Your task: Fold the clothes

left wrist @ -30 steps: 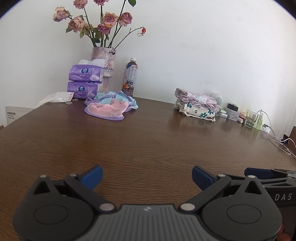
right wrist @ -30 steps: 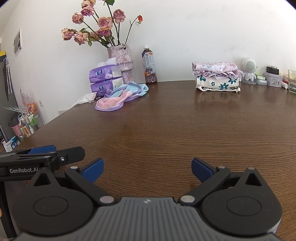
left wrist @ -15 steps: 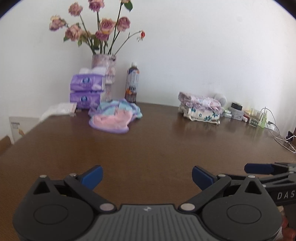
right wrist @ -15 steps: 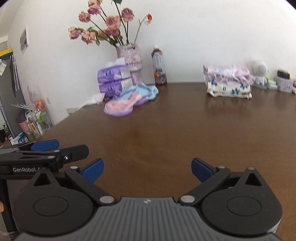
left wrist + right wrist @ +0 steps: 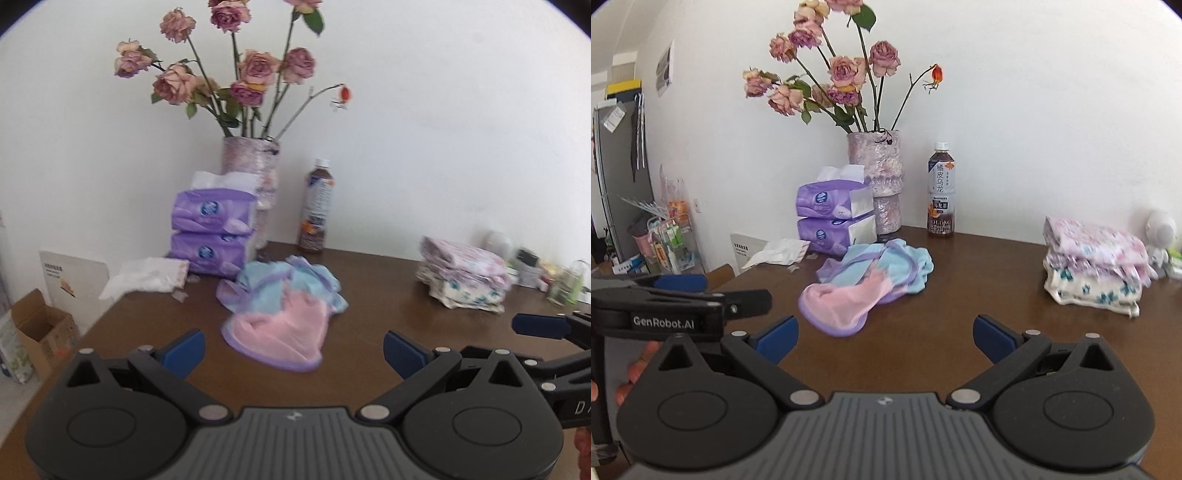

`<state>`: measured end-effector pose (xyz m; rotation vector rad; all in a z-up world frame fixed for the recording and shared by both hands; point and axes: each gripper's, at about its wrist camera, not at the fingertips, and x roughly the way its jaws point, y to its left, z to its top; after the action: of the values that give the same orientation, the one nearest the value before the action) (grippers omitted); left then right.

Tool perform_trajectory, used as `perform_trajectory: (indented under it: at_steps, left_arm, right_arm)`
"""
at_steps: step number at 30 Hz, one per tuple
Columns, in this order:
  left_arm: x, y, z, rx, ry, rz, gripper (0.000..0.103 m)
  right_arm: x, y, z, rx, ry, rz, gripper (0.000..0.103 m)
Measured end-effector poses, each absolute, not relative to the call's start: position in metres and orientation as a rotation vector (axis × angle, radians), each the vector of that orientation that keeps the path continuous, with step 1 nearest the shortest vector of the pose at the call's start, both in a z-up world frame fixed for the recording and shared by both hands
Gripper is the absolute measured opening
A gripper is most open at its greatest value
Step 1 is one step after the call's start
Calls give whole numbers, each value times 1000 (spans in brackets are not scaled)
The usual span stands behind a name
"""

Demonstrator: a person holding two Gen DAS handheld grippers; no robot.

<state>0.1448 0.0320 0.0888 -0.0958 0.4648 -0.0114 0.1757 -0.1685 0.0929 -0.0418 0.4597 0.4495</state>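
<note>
- Bright, even daylight is washing the white wall (image 5: 1034,92) in both views.
- Motion blur is smearing the left wrist view, worst on the folded stack (image 5: 463,277) and the clutter beyond it.
- The right wrist view is staying sharper; the bottle (image 5: 940,192) label is reading clearly.
- Fisheye is bending the edges, dark vignette creeping into the corners.
- Soft sheen is glinting off the table (image 5: 960,295).

surface: dark wooden table (image 5: 960,332) | landmark: vase (image 5: 881,184) at wall | left of it: stacked tissue packs (image 5: 831,218), crumpled wrapper (image 5: 779,253) | in front: loose garment (image 5: 864,284) | right: bottle (image 5: 940,195), farther right folded clothes (image 5: 1097,269)
</note>
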Motion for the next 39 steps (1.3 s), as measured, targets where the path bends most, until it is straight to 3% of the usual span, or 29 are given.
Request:
perform_trajectory:
  at_steps: [2,9,16,18,21,23,24,27,28,31,39]
  left_arm:
    - [171,35,83,-81,472,13,103]
    - [264,46,61,-40,499,89,95]
    - [346,68,25,-52,543,107,73]
    - [359,71,15,-52,562,107,70]
    - [373,73,10,-29,582,81,65]
    - [381,71,10,15,585,66,56]
    - [385,69,9,33,592,58,53]
    - [393,67,6,21,618,-5,21]
    - [392,66,7,19,615,-15,12]
    - [387,67,11,11,599,-35,5]
    - [339,66,56,6,413,-97,3]
  right_arm:
    - [205,-158,91,-62,479,444,102]
    - [308,-120,64,-161,541,429,74]
    - [389,-91,24,-179,629,405,51]
    - [406,-86,12,-184,655,392,39]
    - [420,-87,3,-148,657,397,39]
    - [427,-89,2,-111,656,401,36]
    - [429,-90,2,-92,657,411,26]
    - [429,-90,4,-79,646,429,9]
    - [427,-89,6,-85,636,430,7]
    - [420,-94,14,-63,605,431,5]
    - [386,-138,58,-2,499,373,0]
